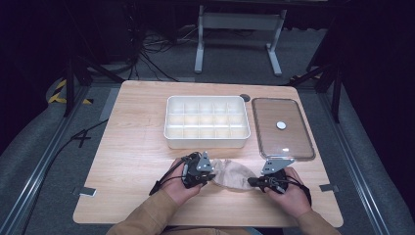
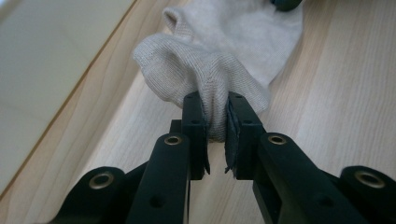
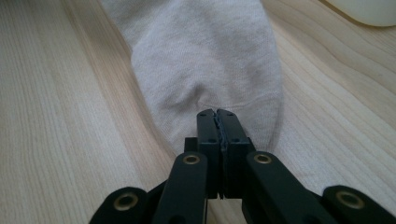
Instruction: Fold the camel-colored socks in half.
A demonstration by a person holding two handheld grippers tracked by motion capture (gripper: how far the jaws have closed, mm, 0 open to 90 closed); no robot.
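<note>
dark flooring and a tangle of cables lie beyond the pale wooden surface [image 1: 132, 147], where a beige sock [image 1: 234, 174] lies flat near the front edge, just in front of the white divided tray [image 1: 206, 141]. the sock's one end is bunched and lifted into a ridge of knit fabric, and the left hand-held gripper [image 1: 209, 172] is clamped on that ridge; in the left gripper view the cloth [image 2: 219, 70] is pinched between the two black jaws, which stand a little apart with the fabric filling the gap. at the sock's other end the right hand-held gripper [image 1: 254, 181] has its jaws pressed fully together at the rounded edge of the fabric [image 3: 205, 65], though whether any cloth is caught between them cannot be told. the person's left hand [image 1: 182, 188] and right hand [image 1: 289, 190] hold the tools from either side of the sock, tan sleeves coming in from the bottom. behind the sock the tray sits with its grid of compartments open to the top. to the right of the tray, just beside it, lies a clear lid [image 1: 282, 128] with a small white disc [image 1: 281, 125] at its middle. a dark round grommet [image 1: 244, 97] sits in the surface behind the tray's right corner.
</note>
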